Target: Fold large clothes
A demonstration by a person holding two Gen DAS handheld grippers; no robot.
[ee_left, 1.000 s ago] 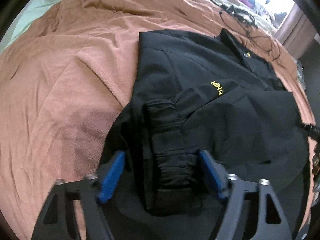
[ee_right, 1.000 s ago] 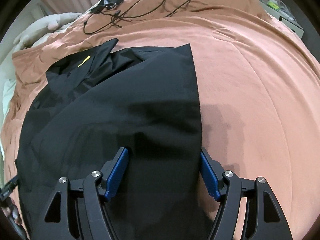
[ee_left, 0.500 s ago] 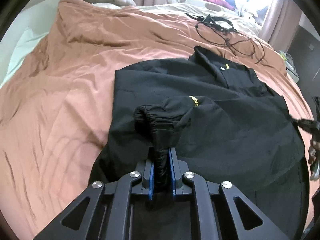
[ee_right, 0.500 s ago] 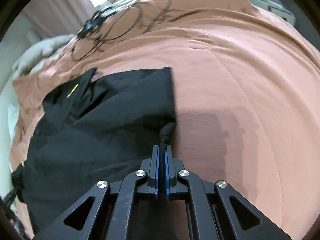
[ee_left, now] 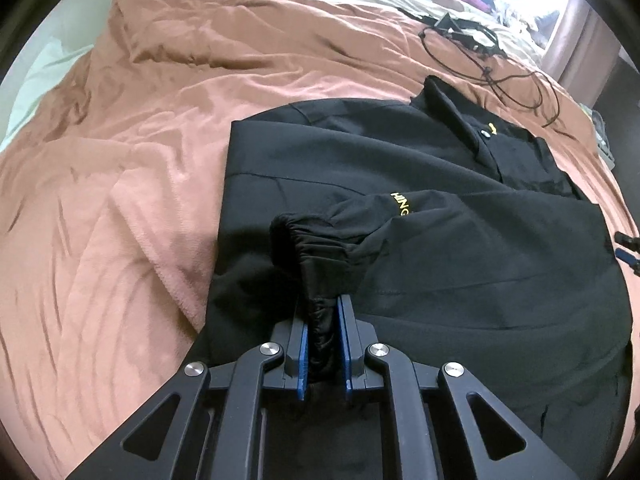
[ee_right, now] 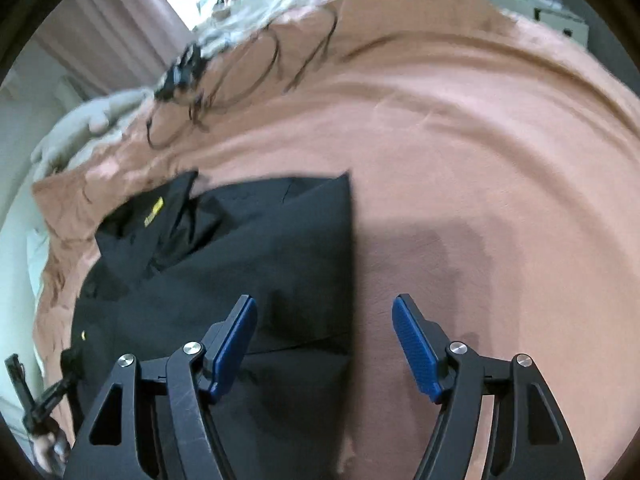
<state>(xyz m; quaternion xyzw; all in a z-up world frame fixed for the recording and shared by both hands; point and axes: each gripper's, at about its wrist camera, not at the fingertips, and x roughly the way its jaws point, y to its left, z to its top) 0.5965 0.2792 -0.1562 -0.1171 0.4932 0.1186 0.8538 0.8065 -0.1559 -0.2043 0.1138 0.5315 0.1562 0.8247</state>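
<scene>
Plainly, yellow letters "HING" (ee_left: 401,205) run along the sleeve of the black jacket (ee_left: 460,248), a smooth, matte garment lying flat on a plush, wrinkled terracotta blanket (ee_left: 120,184). The left gripper (ee_left: 322,306) has its blue pads clamped tight on the jacket's gathered elastic cuff (ee_left: 316,240), lifting it into a puckered ridge. The right gripper (ee_right: 324,306) is opening, its ribbed blue pads wide apart above the jacket's straight folded edge, touching no cloth. Thin black cables (ee_left: 492,72) loop on the blanket beyond the stiff collar (ee_left: 456,116).
</scene>
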